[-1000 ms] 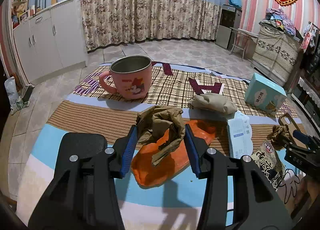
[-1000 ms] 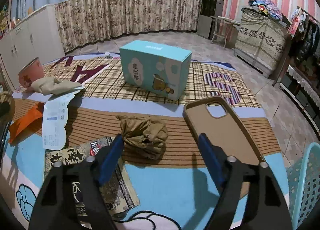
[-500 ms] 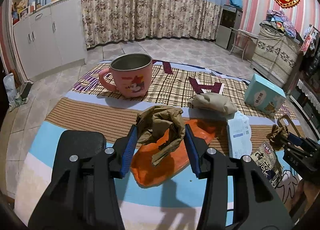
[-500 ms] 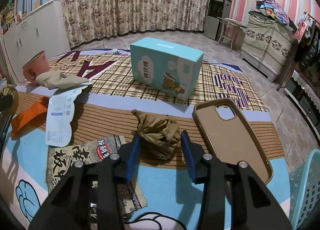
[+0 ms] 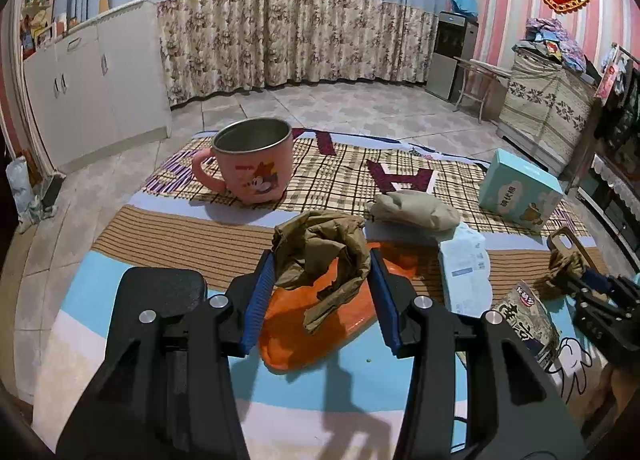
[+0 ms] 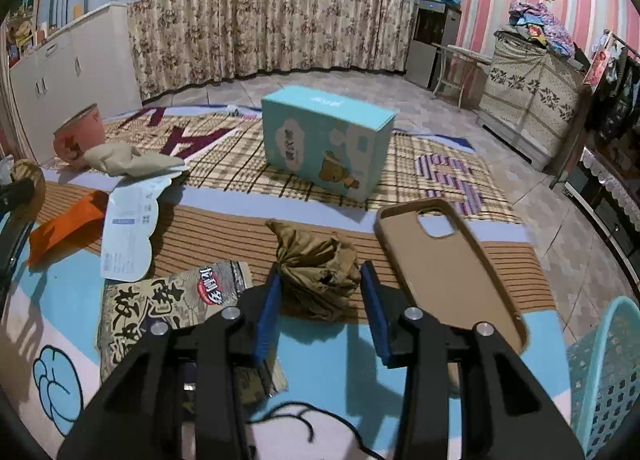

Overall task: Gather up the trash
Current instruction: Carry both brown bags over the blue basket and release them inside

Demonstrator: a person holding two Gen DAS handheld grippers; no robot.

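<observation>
My left gripper [image 5: 322,260] is shut on a crumpled brown paper [image 5: 320,250] and holds it above an orange wrapper [image 5: 312,324] on the mat. My right gripper [image 6: 320,276] is shut on a second crumpled brown paper ball [image 6: 318,276], just above the mat; it also shows at the right edge of the left wrist view [image 5: 564,268]. Other trash lies on the mat: a white paper slip [image 6: 128,228], a printed snack packet [image 6: 168,308] and a beige crumpled wad [image 6: 124,158].
A pink mug [image 5: 254,162] stands at the mat's far left. A teal carton [image 6: 326,142] stands mid-mat. A brown phone case [image 6: 444,260] lies right of my right gripper. A teal plastic basket [image 6: 604,376] stands off the mat's right edge.
My right gripper moved forward around the brown paper ball and closed on it, lifting it slightly. My left gripper keeps its hold on the other paper and has risen a little.
</observation>
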